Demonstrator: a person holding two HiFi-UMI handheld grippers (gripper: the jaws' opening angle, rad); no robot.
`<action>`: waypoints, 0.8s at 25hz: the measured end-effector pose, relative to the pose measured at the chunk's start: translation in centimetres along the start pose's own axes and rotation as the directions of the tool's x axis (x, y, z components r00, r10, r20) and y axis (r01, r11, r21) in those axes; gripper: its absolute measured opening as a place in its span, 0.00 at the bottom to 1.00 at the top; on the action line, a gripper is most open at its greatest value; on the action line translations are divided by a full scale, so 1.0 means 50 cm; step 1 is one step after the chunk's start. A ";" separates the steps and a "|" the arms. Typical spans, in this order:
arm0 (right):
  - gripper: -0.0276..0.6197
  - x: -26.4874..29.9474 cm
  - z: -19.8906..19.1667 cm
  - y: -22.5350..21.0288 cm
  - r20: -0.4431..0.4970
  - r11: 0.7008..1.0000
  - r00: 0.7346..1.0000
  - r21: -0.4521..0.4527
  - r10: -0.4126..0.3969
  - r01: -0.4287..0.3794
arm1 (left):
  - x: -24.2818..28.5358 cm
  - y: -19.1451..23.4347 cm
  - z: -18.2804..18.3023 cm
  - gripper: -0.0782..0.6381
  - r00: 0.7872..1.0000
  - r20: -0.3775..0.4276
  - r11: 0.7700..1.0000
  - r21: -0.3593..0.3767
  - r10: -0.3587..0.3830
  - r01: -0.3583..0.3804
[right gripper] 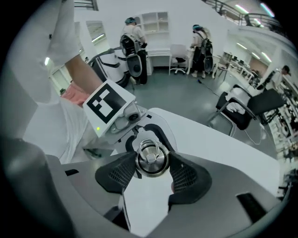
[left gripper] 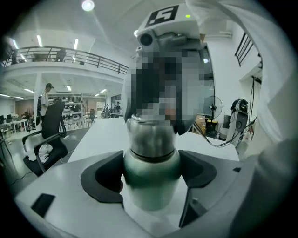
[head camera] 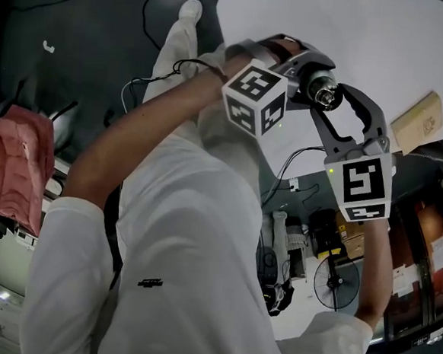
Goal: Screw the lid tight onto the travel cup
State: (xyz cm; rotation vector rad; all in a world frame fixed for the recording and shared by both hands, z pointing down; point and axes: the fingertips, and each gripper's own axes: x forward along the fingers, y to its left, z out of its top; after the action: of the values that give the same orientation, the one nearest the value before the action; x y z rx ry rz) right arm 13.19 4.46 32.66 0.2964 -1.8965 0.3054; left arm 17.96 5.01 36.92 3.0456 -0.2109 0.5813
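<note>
1. Over the white tabletop [head camera: 384,48], close to its near edge, the travel cup [left gripper: 150,186] is held upright in front of the person. Whether its base rests on the surface cannot be told.
2. Beyond the travel cup, open white surface stretches away to the tabletop's far edge.
3. To the cup's right, well apart from it, a cardboard box [head camera: 417,119] lies near the tabletop's right edge.
4. To the cup's left, past the tabletop's edge, dark floor [head camera: 86,55] with loose cables drops away.
5. At the cup's greenish body, the left gripper [left gripper: 151,173] comes in from the side. Its jaws are closed on the body below the steel neck, dark pads pressing on both flanks.
6. At the cup's top, the right gripper [right gripper: 150,169] reaches down from above. Its jaws stand fairly wide, with ribbed pads pressed against opposite sides of the round steel lid [right gripper: 151,158], whose ring handle lies flat.
</note>
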 end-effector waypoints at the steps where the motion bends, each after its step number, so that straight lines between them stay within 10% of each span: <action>1: 0.39 0.000 0.001 -0.002 0.011 0.999 1.000 0.048 -0.021 0.021 | -0.001 0.000 0.000 0.60 1.000 0.000 1.000 0.000 0.000 0.000; 6: 0.39 -0.006 -0.003 -0.017 0.063 0.940 0.985 0.315 -0.161 0.133 | -0.003 0.003 0.002 0.60 1.000 0.002 1.000 0.000 0.001 -0.001; 13: 0.39 -0.009 -0.015 -0.024 0.063 0.751 0.936 0.616 -0.346 0.237 | -0.002 0.000 -0.001 0.60 1.000 0.000 1.000 -0.003 0.000 0.000; 20: 0.47 -0.016 -0.002 -0.011 0.087 0.854 0.954 0.474 -0.288 0.215 | -0.001 0.001 0.000 0.60 1.000 0.003 1.000 -0.004 -0.001 0.001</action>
State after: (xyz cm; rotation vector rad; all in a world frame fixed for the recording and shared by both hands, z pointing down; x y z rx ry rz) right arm 13.73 4.00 31.99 0.9081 -1.8902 0.5688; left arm 17.91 4.96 36.90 3.0421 -0.2098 0.5758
